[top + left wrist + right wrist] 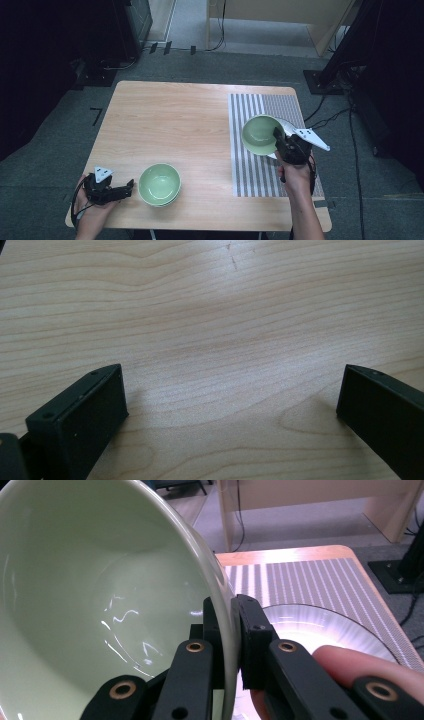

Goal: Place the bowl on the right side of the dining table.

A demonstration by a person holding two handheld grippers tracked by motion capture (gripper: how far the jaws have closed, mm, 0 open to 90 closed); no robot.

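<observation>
My right gripper (278, 136) is shut on the rim of a pale green bowl (260, 134), which it holds tilted above the striped mat (250, 170). In the right gripper view the bowl (90, 605) is at the left, its wall pinched between the two black jaws of the right gripper (231, 615). A clear ribbed plate (320, 625) lies on the mat behind the bowl. A stack of green bowls (159, 184) rests on the wooden table (170, 115) near the front edge. My left gripper (131, 186) lies open just left of that stack, and the left gripper (232, 390) holds nothing between its jaws.
The grey and white striped mat covers the right part of the table. Cables (325, 120) run over the grey floor to the right. Dark equipment (125, 25) stands at the back left and a light wooden cabinet (280, 15) at the back.
</observation>
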